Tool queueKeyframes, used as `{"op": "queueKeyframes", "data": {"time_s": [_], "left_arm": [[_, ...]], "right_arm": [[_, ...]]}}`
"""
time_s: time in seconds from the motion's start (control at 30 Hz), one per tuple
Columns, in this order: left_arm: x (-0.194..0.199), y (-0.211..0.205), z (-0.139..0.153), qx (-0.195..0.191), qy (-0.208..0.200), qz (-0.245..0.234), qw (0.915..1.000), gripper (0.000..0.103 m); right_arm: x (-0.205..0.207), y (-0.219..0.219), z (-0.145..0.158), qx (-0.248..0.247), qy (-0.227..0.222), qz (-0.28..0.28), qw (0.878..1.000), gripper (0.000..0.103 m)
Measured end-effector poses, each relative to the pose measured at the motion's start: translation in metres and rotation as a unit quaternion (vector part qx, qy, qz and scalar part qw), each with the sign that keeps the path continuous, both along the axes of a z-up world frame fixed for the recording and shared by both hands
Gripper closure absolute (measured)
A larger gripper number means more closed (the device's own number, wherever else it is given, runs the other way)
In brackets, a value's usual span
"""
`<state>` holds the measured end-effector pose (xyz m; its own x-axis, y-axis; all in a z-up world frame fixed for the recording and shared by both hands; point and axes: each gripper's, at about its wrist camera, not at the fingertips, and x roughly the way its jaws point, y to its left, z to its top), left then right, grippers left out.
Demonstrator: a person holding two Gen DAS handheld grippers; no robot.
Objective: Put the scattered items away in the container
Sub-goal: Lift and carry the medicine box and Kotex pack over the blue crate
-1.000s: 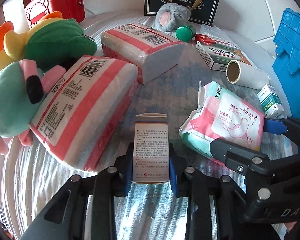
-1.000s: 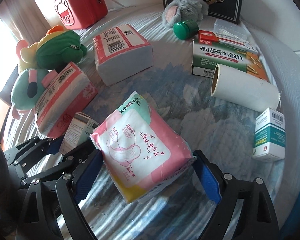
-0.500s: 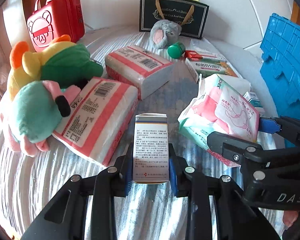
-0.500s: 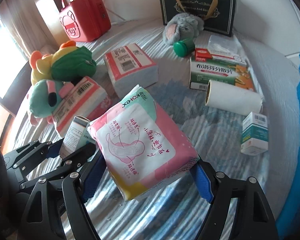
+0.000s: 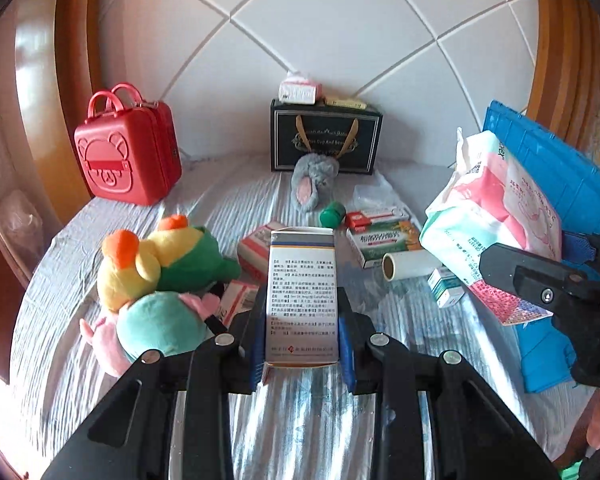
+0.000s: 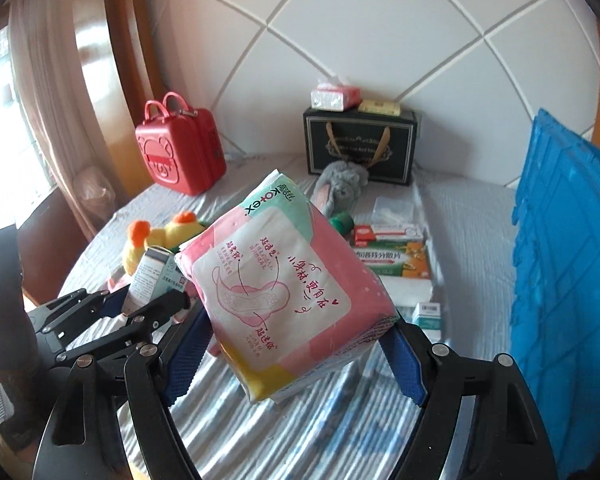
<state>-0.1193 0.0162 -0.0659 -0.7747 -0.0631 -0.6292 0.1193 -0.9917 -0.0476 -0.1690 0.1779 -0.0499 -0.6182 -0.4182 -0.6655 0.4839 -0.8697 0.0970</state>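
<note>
At the far left of the bed, the green and pink plush toys cover most of a red-striped tissue pack; only a corner of it shows. A red case stands shut behind them, its contents unseen. In the middle, the left hand-held gripper is clenched on a narrow white medicine box, a blue pad pressed to each long side, and the box blocks part of a second tissue pack. Behind, a dark gift bag stands against the headboard with a small tissue pack and a flat yellow box lying on top. To the right, a white roll lies in front of a green medicine carton. The right hand-held gripper stands wide, grasping a pink Kotex pad pack lifted clear of the bed. At the far right the blue container is cut off by the frame edge; its inside cannot be seen.
</note>
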Motion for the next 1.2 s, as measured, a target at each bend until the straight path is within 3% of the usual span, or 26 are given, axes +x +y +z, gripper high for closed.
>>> {"op": "queueKeyframes", "data": {"time_s": [0.17, 0.33, 0.57, 0.73, 0.9, 1.0, 1.2], "left_arm": [[0.009, 0.027, 0.044, 0.006, 0.051, -0.045, 0.9977, 0.074], [0.008, 0.080, 0.078, 0.018, 0.082, -0.106, 0.9908, 0.074], [0.009, 0.189, 0.119, 0.024, 0.124, -0.198, 0.9720, 0.074], [0.007, 0.281, 0.136, 0.027, 0.139, -0.242, 0.9599, 0.074], [-0.009, 0.372, 0.133, 0.022, 0.113, -0.271, 0.9557, 0.074], [-0.022, 0.416, 0.117, 0.009, 0.067, -0.282, 0.9570, 0.074], [-0.034, 0.462, 0.083, -0.025, -0.016, -0.272, 0.9618, 0.074]], "right_arm": [[0.033, 0.034, 0.053, -0.012, 0.061, -0.045, 0.997, 0.023], [0.059, 0.089, 0.093, -0.003, 0.103, -0.101, 0.990, 0.023], [0.084, 0.193, 0.123, 0.009, 0.151, -0.204, 0.967, 0.023], [0.094, 0.284, 0.133, 0.020, 0.156, -0.253, 0.955, 0.023], [0.089, 0.371, 0.129, 0.028, 0.140, -0.271, 0.952, 0.023], [0.084, 0.416, 0.118, 0.024, 0.126, -0.278, 0.952, 0.023], [0.075, 0.465, 0.092, 0.016, 0.091, -0.264, 0.960, 0.023]]}}
